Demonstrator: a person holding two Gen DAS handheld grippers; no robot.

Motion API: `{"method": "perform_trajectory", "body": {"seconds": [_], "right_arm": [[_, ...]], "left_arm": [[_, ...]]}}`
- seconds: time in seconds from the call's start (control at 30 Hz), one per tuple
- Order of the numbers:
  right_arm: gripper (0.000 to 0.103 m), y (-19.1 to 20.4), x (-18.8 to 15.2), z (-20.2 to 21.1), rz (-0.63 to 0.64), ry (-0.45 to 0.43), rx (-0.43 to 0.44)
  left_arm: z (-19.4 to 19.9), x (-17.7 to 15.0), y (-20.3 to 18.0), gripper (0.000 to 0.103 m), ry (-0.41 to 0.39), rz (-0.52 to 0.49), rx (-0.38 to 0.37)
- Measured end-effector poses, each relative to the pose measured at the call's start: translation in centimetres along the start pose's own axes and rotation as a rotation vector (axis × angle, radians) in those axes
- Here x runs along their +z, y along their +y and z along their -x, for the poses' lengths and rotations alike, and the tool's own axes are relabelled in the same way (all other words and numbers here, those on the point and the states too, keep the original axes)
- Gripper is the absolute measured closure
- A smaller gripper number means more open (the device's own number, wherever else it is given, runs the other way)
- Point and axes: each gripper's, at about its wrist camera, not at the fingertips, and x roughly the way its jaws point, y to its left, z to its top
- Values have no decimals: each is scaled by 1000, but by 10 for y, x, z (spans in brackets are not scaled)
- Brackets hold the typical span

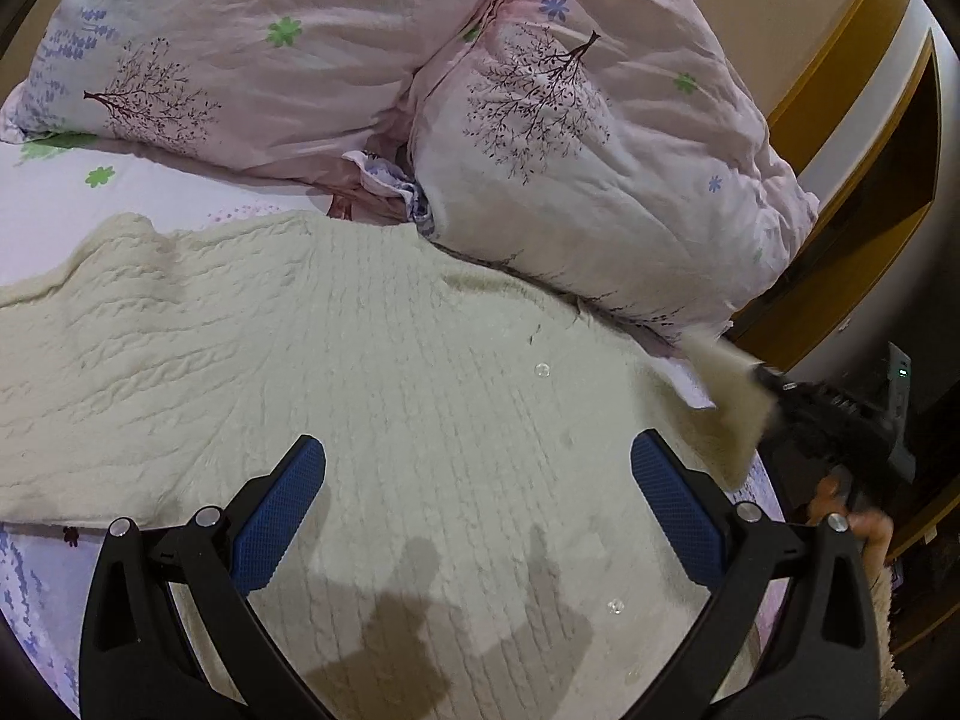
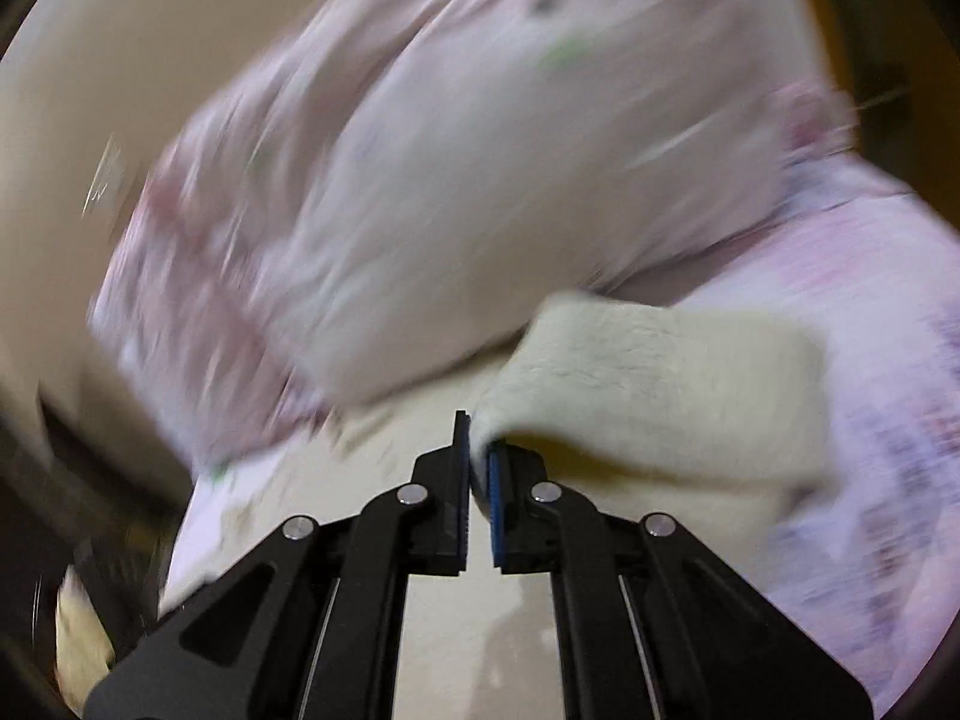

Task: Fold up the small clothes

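Note:
A cream cable-knit sweater (image 1: 336, 372) lies spread flat on the bed. My left gripper (image 1: 477, 468) is open and empty, hovering just above the sweater's middle. My right gripper (image 2: 477, 450) is shut on a cream sleeve or edge of the sweater (image 2: 660, 384) and holds it lifted off the bed. In the left wrist view the right gripper (image 1: 774, 381) shows at the right with the lifted cream flap (image 1: 729, 396) in it. The right wrist view is motion-blurred.
Two pink floral pillows (image 1: 240, 60) (image 1: 600, 138) lie at the head of the bed, just beyond the sweater. A pale floral sheet (image 1: 120, 186) covers the bed. A yellow wooden bed frame (image 1: 840, 120) and wall stand at the right.

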Motion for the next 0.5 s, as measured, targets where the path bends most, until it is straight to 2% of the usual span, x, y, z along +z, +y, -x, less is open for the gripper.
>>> {"method": "perform_trajectory", "body": {"seconds": [0.07, 0.17, 0.23, 0.27, 0.3, 0.33, 0.5], "right_arm": [[98, 17, -16, -28, 34, 79, 16], [97, 26, -40, -61, 36, 177, -9], [86, 21, -48, -67, -6, 214, -11], [80, 18, -47, -67, -27, 217, -10], [62, 11, -44, -66, -68, 215, -2], [53, 5, -42, -62, -103, 199, -1], [52, -25, -29, -46, -256, 106, -42]], "left_arm": [[0, 0, -1, 1, -4, -1, -1], [-1, 0, -1, 1, -4, -1, -7], [-1, 0, 1, 1, 3, 7, -17], [-2, 0, 2, 1, 7, 13, -21], [-2, 0, 3, 1, 12, 20, -25], [-3, 0, 5, 1, 18, 30, -30], [-5, 1, 13, 1, 35, 89, -59]]}}
